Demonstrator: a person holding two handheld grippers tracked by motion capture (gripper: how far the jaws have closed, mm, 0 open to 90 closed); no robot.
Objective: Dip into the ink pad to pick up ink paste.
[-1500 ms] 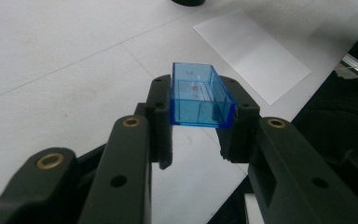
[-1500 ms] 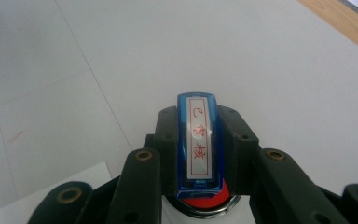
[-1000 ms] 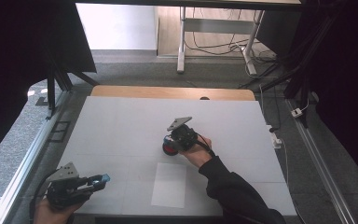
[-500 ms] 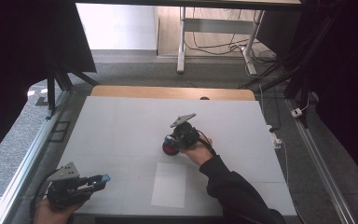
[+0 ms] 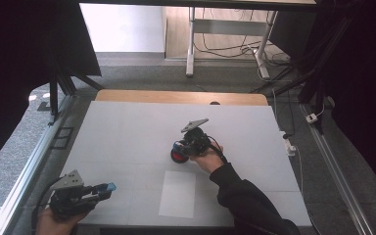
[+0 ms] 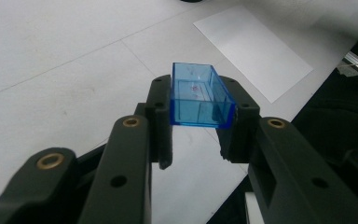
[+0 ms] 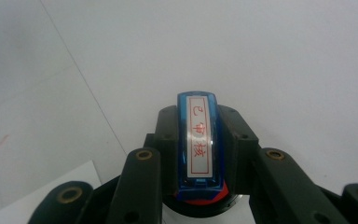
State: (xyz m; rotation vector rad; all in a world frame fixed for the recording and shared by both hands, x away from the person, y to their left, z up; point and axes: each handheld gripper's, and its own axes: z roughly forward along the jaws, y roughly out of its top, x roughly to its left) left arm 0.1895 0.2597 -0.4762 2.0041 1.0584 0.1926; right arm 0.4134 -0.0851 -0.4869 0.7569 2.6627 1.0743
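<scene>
two pieces of one stamp are in hand at this moment: the left gripper (image 6: 198,135) pinches the clear blue cap (image 6: 199,95) crosswise between its jaws, low at the near left corner of the table (image 5: 127,127), while the right gripper (image 7: 199,154) is clamped on the blue stamp (image 7: 200,140) by its long sides, the label with red characters facing up in the right gripper view. in the high view the right gripper (image 5: 188,145) holds the stamp over the round red ink pad (image 5: 178,156) near the middle of the table, and the right gripper view shows a sliver of red just under the stamp's lower end; whether the face is touching the ink cannot be told from here. the step in hand looks like inking the stamp before printing on the white sheet of paper (image 5: 177,194), which lies just toward the person from the pad. to do it well, keep the stamp's face flat to the pad and press straight down, not rocking, so the whole face takes ink evenly. lift straight up, carry it level to the paper, and set it down square within the sheet, clear of the edges. the grip should hold firm on the long sides so the body does not twist. the cap can stay parked in the left jaws, well apart from the paper, until the print is made.
</scene>
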